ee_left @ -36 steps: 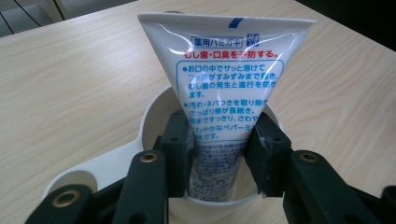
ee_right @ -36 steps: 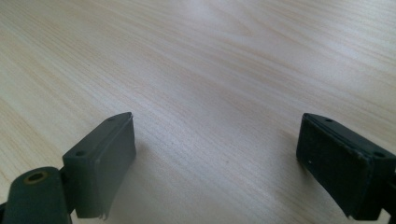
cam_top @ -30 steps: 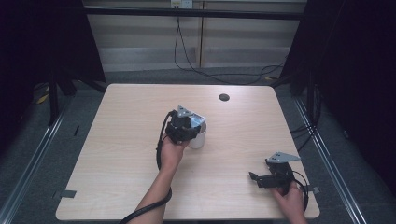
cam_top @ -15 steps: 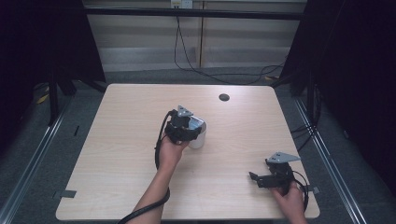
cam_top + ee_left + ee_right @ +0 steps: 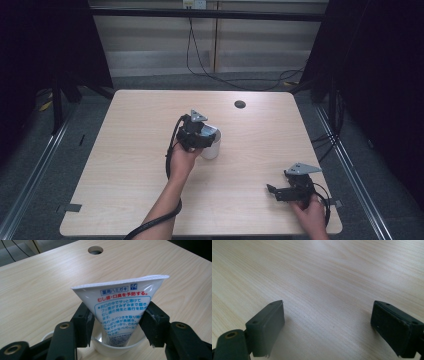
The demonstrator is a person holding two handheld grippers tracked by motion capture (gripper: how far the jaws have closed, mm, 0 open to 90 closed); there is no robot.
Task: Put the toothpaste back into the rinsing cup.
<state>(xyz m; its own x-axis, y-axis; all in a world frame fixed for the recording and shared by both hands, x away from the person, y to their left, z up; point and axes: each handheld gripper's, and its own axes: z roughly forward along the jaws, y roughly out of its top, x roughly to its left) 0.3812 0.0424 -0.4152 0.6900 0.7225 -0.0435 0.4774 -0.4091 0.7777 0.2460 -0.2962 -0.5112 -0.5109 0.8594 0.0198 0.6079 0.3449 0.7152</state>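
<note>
A white toothpaste tube [image 5: 120, 300] with blue and red print stands crimped end up in a white cup [image 5: 117, 350]. My left gripper [image 5: 117, 320] is shut on the tube, one black jaw pressed against each side just above the cup's rim. In the high view the left gripper [image 5: 202, 137] sits over the cup [image 5: 212, 145] near the table's middle and hides the tube. My right gripper [image 5: 272, 190] rests low at the table's front right, open. In the right gripper view, the right gripper [image 5: 327, 322] has its jaws wide apart over bare wood.
The light wooden table [image 5: 125, 150] has a round cable hole [image 5: 240, 104] at its far side, also visible in the left gripper view as the hole [image 5: 95, 250] beyond the tube. Cables trail from both grippers. Dark floor and metal rails surround the table.
The left hand and gripper have shifted only slightly over the cup. The right gripper has stayed where it was.
</note>
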